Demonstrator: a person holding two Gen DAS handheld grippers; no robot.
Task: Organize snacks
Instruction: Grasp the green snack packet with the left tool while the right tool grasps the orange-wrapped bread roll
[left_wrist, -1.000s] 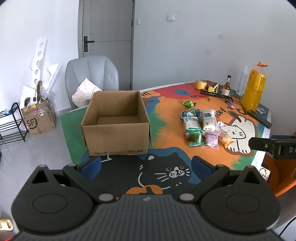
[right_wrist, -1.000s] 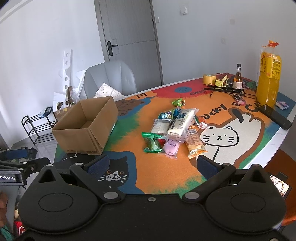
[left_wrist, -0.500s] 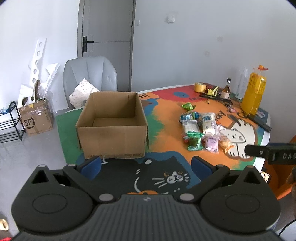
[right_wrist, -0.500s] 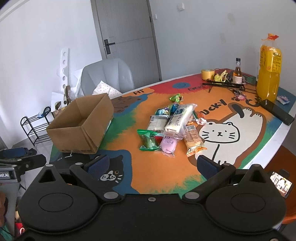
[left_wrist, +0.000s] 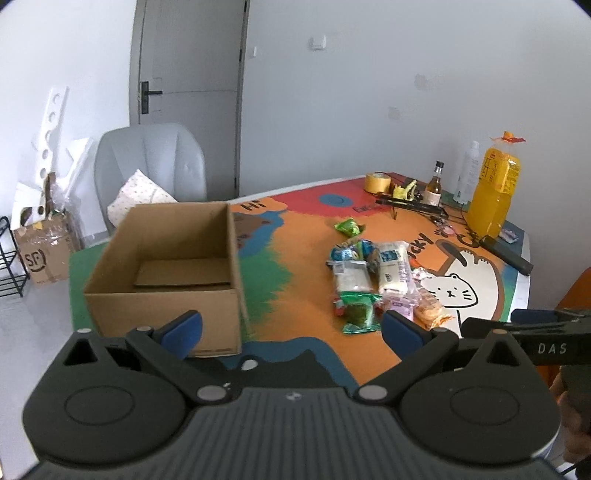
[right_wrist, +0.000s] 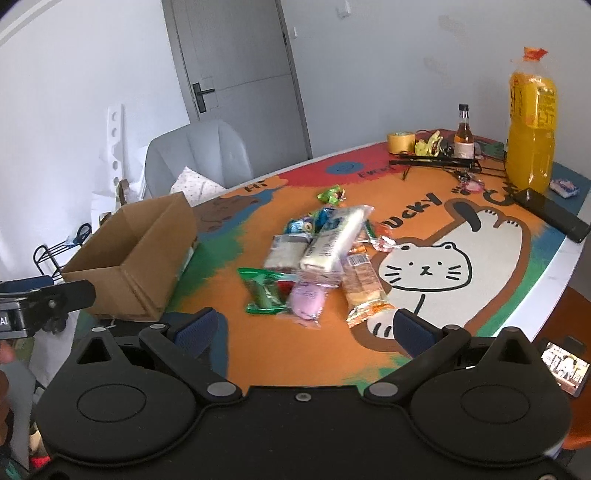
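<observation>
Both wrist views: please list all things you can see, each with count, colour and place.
cardboard box: 1, brown, open, table's left part
snack packets: one pile plus a green one apart, mixed colours, table centre
juice bottle: 1, orange, far right
small glass bottle: 1, brown, far edge
tape roll: 1, yellow, far edge
chair: 1, grey, behind table
table: 1, colourful cat print
left gripper: 1, black, blue pads, jaws open
right gripper: 1, black, blue pads, jaws open

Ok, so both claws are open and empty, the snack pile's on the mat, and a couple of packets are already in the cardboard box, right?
Not quite: the cardboard box holds no packets yet; the left wrist view shows only its bare floor. The rest stands: left claw and right claw are open and empty, and the snack pile lies on the mat.
</observation>
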